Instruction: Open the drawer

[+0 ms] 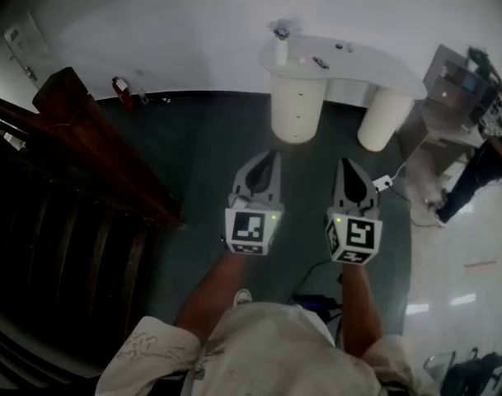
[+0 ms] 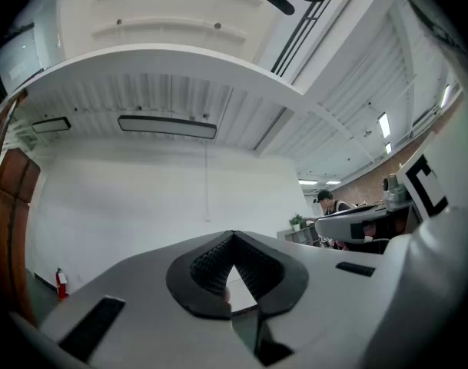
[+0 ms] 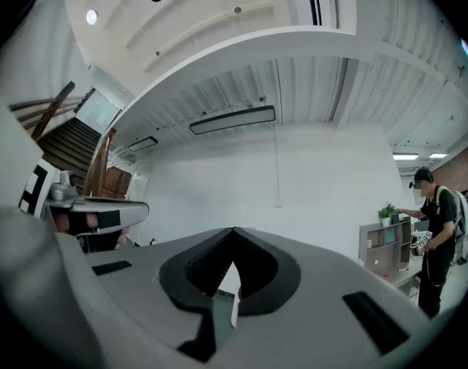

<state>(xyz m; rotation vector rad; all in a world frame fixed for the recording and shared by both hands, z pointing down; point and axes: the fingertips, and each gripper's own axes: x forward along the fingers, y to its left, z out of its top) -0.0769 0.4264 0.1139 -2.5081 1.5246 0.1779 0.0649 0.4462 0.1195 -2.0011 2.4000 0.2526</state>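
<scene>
No drawer shows plainly in any view. A white table (image 1: 374, 64) with two round white pedestals stands ahead; the nearer pedestal (image 1: 297, 106) has two small dark dots on its front. My left gripper (image 1: 270, 155) and right gripper (image 1: 347, 165) are held side by side over the dark floor, both pointing toward that table and well short of it. In the left gripper view the left gripper (image 2: 234, 235) has its jaws meeting at the tips with nothing in them. The right gripper (image 3: 234, 232) looks the same in the right gripper view: shut and empty.
A dark wooden staircase (image 1: 77, 188) fills the left side. A red fire extinguisher (image 1: 121, 91) stands by the far wall. A person (image 1: 481, 167) stands at the right near a shelf. A white cable and plug block (image 1: 383, 182) lie on the floor by the pedestals.
</scene>
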